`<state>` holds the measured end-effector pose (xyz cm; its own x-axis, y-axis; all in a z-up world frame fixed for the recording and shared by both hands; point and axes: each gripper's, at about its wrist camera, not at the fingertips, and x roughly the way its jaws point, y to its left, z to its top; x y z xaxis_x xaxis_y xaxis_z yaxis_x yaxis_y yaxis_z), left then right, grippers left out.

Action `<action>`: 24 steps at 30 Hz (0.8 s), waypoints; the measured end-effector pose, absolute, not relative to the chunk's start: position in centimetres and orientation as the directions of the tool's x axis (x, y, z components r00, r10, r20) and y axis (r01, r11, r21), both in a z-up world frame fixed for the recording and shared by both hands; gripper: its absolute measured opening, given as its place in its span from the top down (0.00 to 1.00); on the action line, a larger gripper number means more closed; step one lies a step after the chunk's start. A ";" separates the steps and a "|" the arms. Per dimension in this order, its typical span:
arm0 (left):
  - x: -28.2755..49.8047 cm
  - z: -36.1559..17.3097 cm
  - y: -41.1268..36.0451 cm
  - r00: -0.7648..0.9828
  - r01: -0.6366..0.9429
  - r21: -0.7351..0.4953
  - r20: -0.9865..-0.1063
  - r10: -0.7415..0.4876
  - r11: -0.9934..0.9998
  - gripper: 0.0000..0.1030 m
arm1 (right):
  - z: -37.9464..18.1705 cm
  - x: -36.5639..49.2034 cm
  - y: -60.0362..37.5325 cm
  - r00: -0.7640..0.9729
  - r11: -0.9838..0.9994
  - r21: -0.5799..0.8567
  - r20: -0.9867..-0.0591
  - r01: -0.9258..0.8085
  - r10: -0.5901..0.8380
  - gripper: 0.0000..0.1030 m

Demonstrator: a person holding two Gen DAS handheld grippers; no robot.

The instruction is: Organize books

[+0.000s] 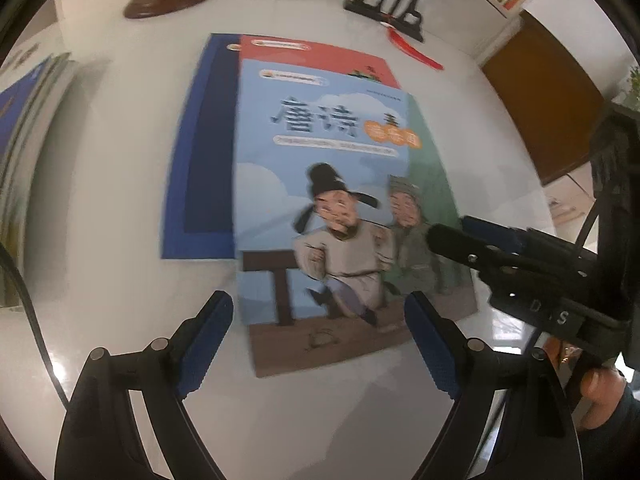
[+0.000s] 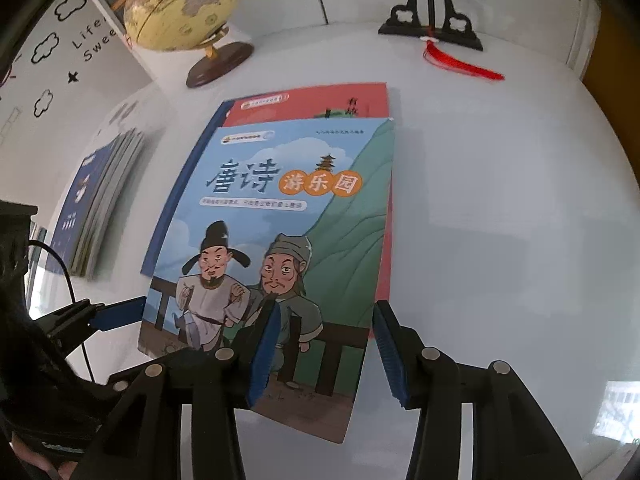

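Right gripper (image 2: 324, 350) jaws stood apart, ribbed blue pads astride the glossy light-blue paperback's (image 2: 280, 240) corner; left gripper (image 1: 318, 350) gaped above the smooth white tabletop (image 2: 500, 200).

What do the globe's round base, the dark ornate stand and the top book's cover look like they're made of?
Globe's round brown base: probably varnished wood, judging by its soft sheen. Dark ornate stand with cut-out feet: black lacquered wood or moulded plastic; I can't tell which. Light blue illustrated top book: glossy printed paperback, thin and flexing slightly at its near edge.
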<state>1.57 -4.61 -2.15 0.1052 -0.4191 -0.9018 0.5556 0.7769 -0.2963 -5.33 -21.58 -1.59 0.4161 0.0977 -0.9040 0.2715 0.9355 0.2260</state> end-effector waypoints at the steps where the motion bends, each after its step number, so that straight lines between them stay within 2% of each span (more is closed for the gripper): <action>1: 2.1 -2.1 -4.6 0.116 0.549 -0.288 -0.903 -0.413 0.784 0.17 | -1.9 -5.2 -21.8 0.411 0.933 0.229 -0.906 0.278 0.100 0.54; 8: 5.0 -2.1 -5.1 0.120 0.501 -0.332 -0.888 -0.444 0.799 0.17 | -2.2 -4.1 -23.0 0.424 0.925 0.230 -0.902 0.301 0.087 0.54; 12: 4.3 -2.0 -6.4 0.097 0.518 -0.351 -0.882 -0.461 0.780 0.16 | -2.1 -3.8 -22.4 0.428 0.924 0.244 -0.898 0.296 0.100 0.53; 15: 3.4 -1.5 -6.1 0.097 0.519 -0.358 -0.877 -0.470 0.776 0.18 | -1.8 -3.8 -21.8 0.417 0.934 0.196 -0.907 0.300 0.057 0.54; 20: 2.1 0.4 -5.4 0.077 0.544 -0.418 -0.838 -0.540 0.728 0.17 | -0.2 -4.6 -22.2 0.448 0.932 0.201 -0.893 0.301 0.047 0.54; 24: 3.5 0.8 -4.5 0.043 0.462 -0.528 -0.789 -0.613 0.712 0.17 | 1.8 -5.3 -22.5 0.528 0.914 0.314 -0.838 0.258 0.139 0.53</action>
